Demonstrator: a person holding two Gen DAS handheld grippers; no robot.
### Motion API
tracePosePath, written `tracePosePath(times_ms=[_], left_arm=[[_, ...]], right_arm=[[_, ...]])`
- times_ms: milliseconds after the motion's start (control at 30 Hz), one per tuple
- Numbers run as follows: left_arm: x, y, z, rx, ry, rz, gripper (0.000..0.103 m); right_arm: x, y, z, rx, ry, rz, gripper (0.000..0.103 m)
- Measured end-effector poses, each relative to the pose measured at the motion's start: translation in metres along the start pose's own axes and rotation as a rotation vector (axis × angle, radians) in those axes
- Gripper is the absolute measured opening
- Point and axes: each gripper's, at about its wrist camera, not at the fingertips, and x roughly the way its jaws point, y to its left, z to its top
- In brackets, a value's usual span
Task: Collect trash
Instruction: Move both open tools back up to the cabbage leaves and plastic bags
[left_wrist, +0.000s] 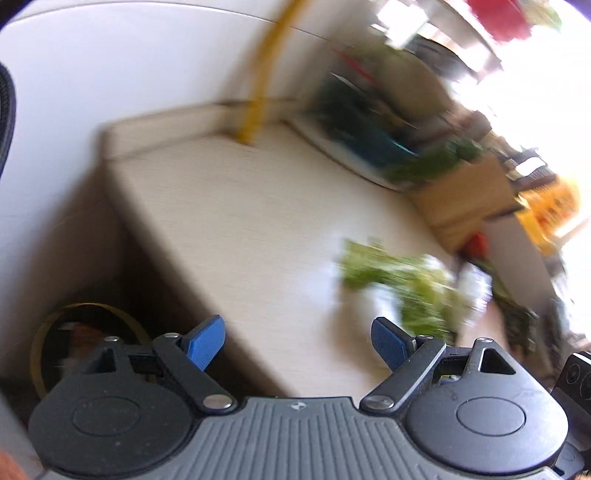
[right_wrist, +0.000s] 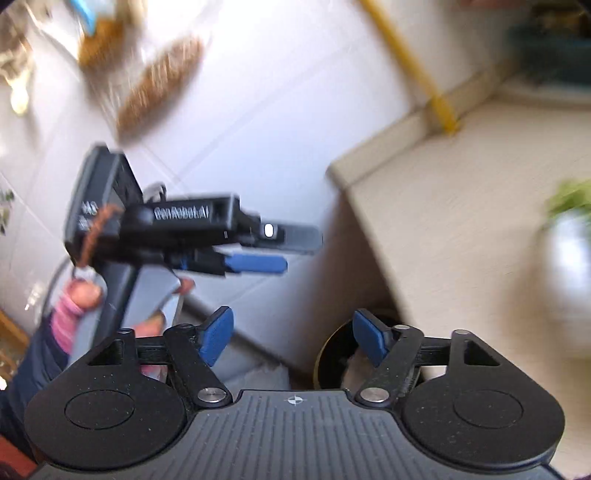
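Note:
Both views are motion-blurred. In the left wrist view my left gripper (left_wrist: 297, 345) is open and empty above the beige counter (left_wrist: 236, 221). A heap of green vegetable scraps on something white (left_wrist: 402, 280) lies on the counter, ahead and to the right of the fingers. A round bin with a yellow-rimmed opening (left_wrist: 77, 347) stands on the floor below the counter's left end. In the right wrist view my right gripper (right_wrist: 293, 338) is open and empty, above the bin (right_wrist: 340, 362). The left gripper (right_wrist: 255, 254) shows there from the side, over the floor left of the counter (right_wrist: 443, 221).
A yellow pole (left_wrist: 258, 85) leans in the corner against the white tiled wall. A cardboard box (left_wrist: 465, 195) and green plants in a tray (left_wrist: 369, 122) sit at the counter's far side. A red thing (left_wrist: 476, 247) lies by the box.

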Motion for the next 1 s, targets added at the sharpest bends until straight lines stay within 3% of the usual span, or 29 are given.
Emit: tracePosePath(times_ms=[200, 267, 400, 667, 800, 900, 1000], left_arm=[[0.042, -0.081, 0.001, 0.163, 0.022, -0.094, 0.084], [0.056, -0.11, 0.002, 0.297, 0.036, -0.11, 0.084], [0.09, -0.16, 0.005, 0.588, 0.053, -0.05, 0.084], [0.172, -0.196, 0.025, 0.778, 0.21, -0.135, 0.084], [0.198, -0.2, 0.032, 0.878, 0.228, -0.136, 0.084], [0.213, -0.195, 0.042, 0.894, 0.247, -0.136, 0.084], [0.212, -0.189, 0.044, 0.925, 0.257, -0.183, 0.083]], right_arm=[[-0.086, -0.023, -0.01, -0.001, -0.129, -0.143, 0.083], [-0.107, -0.032, -0.015, 0.018, -0.161, -0.174, 0.083], [-0.134, -0.046, -0.029, 0.051, -0.221, -0.239, 0.084], [-0.174, -0.074, -0.05, 0.168, -0.343, -0.352, 0.086], [-0.182, -0.083, -0.054, 0.241, -0.399, -0.422, 0.086], [-0.182, -0.088, -0.049, 0.27, -0.426, -0.483, 0.086], [-0.176, -0.098, -0.04, 0.297, -0.439, -0.516, 0.086]])
